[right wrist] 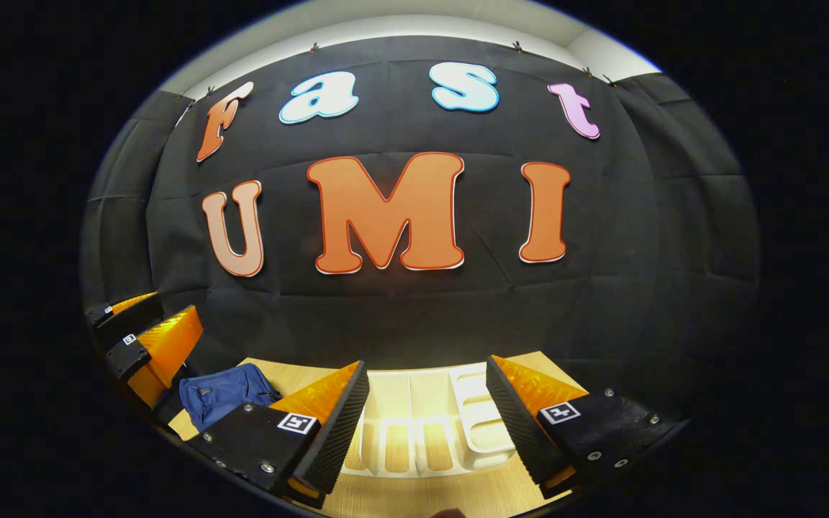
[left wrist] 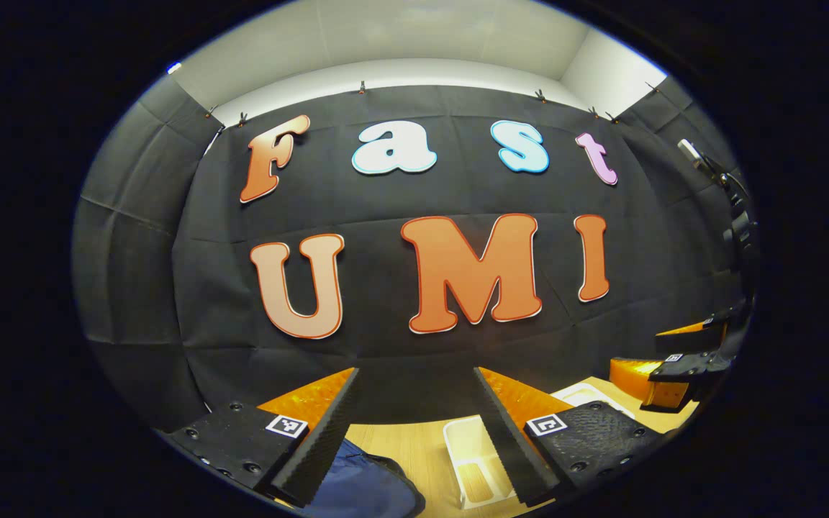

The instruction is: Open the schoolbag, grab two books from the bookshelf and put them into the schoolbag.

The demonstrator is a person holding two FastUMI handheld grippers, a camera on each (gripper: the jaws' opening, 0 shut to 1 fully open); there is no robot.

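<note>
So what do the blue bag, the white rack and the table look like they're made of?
Bag: soft woven cloth, matte, judging by its folds. Rack: probably moulded plastic, smooth with a slight sheen. Table: pale wood or wood-look laminate, showing faint grain.

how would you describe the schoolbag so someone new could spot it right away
Start at the light wooden table in front of the black cloth wall. The schoolbag lies on it to the left of the white slotted bookshelf. It is the one soft, crumpled dark-blue thing there.

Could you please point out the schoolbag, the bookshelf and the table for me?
schoolbag (right wrist: 224, 394): right gripper view, blue fabric top.
bookshelf (right wrist: 425, 403): right gripper view, white divider wall.
table (left wrist: 414, 450): left gripper view, bare wooden surface.
</note>
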